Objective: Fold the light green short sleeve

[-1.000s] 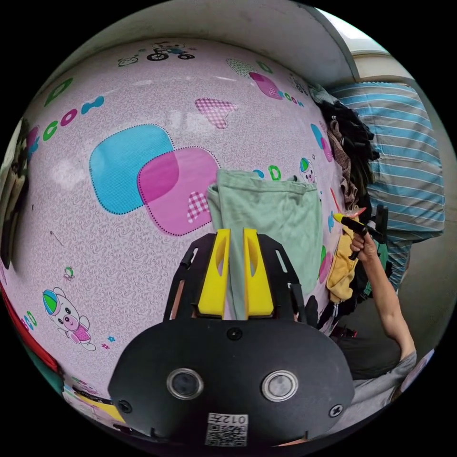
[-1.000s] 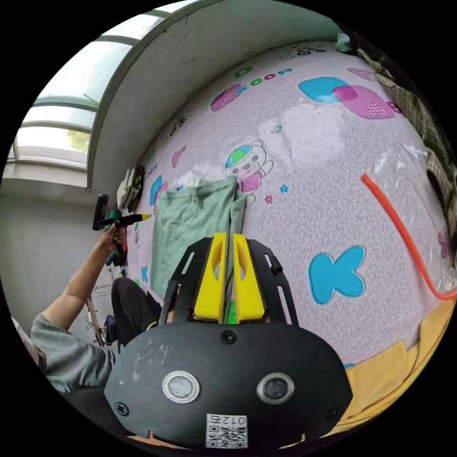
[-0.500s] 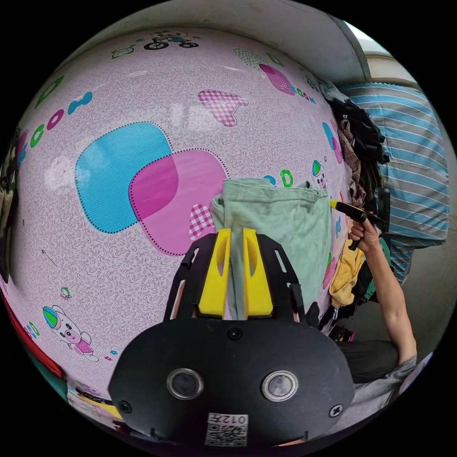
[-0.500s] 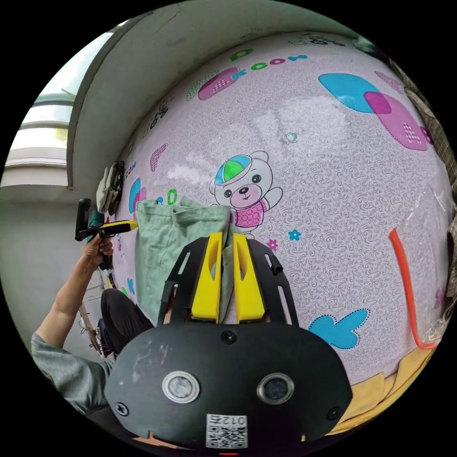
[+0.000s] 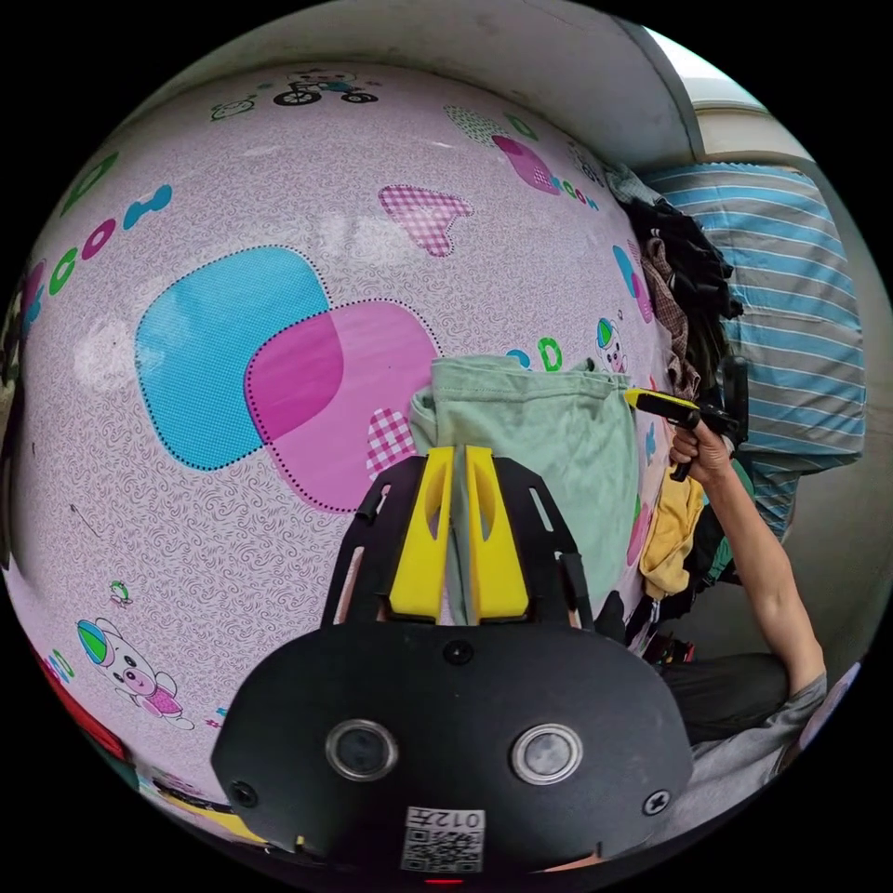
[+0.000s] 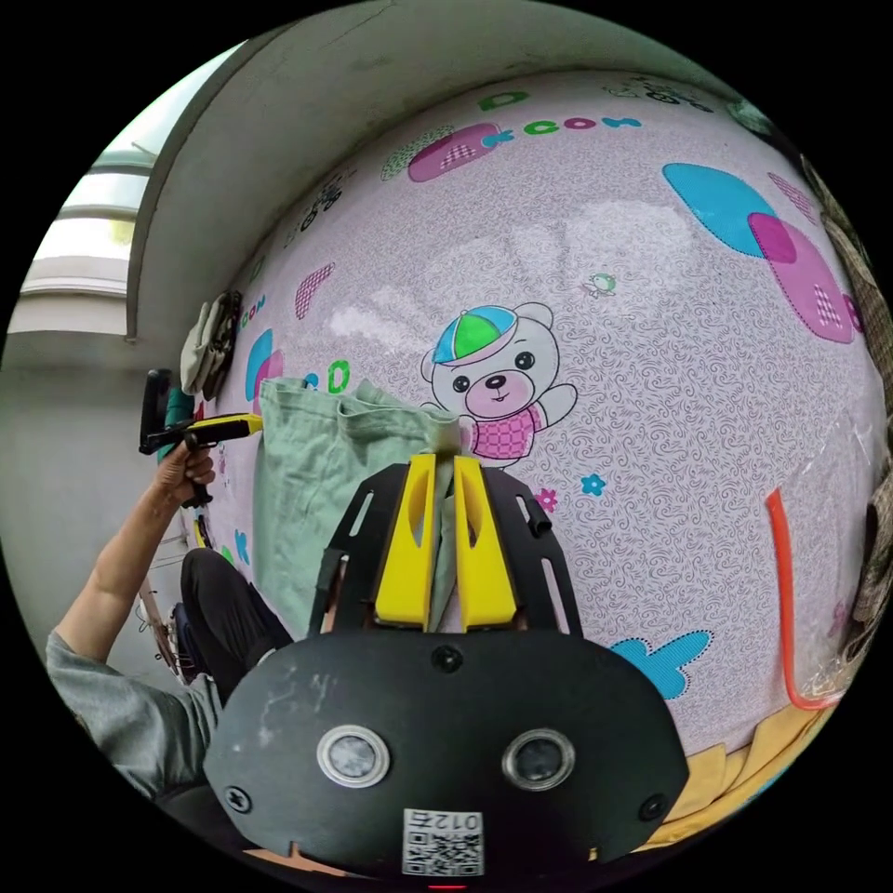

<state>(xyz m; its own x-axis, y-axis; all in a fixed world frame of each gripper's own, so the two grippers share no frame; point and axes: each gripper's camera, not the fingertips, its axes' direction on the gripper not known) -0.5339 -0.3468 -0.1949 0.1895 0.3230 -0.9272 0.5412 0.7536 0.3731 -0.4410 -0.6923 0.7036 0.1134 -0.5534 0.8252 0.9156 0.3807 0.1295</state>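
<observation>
Left gripper [image 5: 453, 530]: jaws pressed together on the left edge of the light green short sleeve [image 5: 549, 446]. The shirt is partly folded, held up over the pink patterned mat [image 5: 233, 465], and hangs down from the jaws. Its top edge runs rightward from this gripper to the other gripper's yellow tip, where a hand [image 5: 699, 448] grips the handle.

Right gripper [image 6: 445, 544]: jaws pinching the opposite edge of the same shirt [image 6: 316, 465], beside the bear print [image 6: 498, 381].

Judgement: the shirt's long axis is the span between the two grippers, both equally on it. Next move probably lowers it flat onto the mat. Keep the top edge taut and level.
</observation>
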